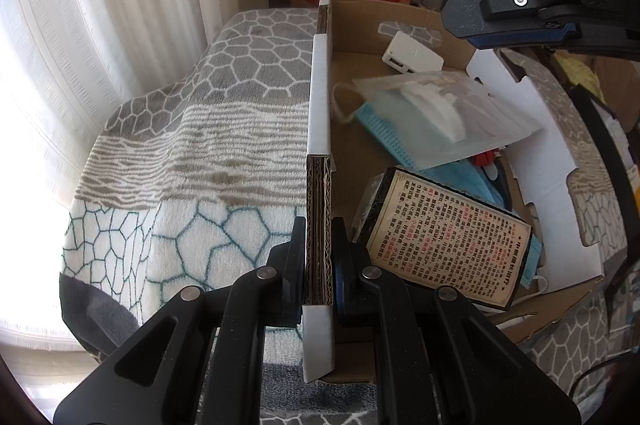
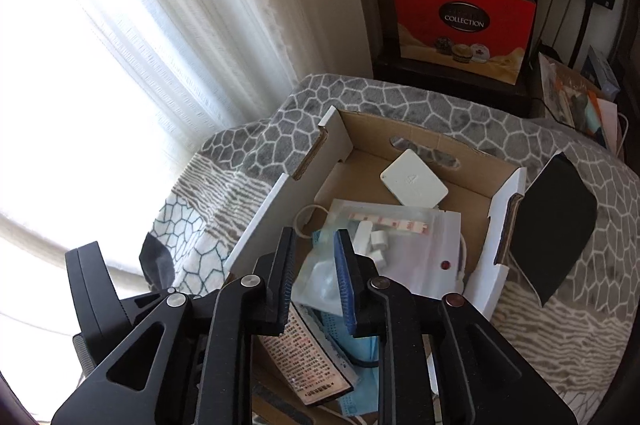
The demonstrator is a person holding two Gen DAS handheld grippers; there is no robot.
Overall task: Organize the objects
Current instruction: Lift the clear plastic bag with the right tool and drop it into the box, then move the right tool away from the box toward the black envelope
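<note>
An open cardboard box [image 1: 320,97] [image 2: 424,141] sits on a patterned blanket. My left gripper [image 1: 319,229] is shut on the box's left wall, one finger each side. Inside lie a white charger [image 1: 412,55] [image 2: 414,181], a clear zip bag of white pieces [image 1: 436,113] [image 2: 404,245], blue face masks [image 1: 384,137] [image 2: 356,341] and a printed packet with Chinese text [image 1: 444,241] [image 2: 308,357]. My right gripper [image 2: 314,245] hovers open and empty above the box's contents; it also shows in the left wrist view [image 1: 520,13] at upper right.
A flat black object [image 2: 556,221] lies on the blanket [image 1: 200,145] right of the box. Red gift boxes [image 2: 464,25] stand on a dark stand behind. White curtains [image 2: 140,65] hang at left. Clutter sits at the far right [image 2: 580,93].
</note>
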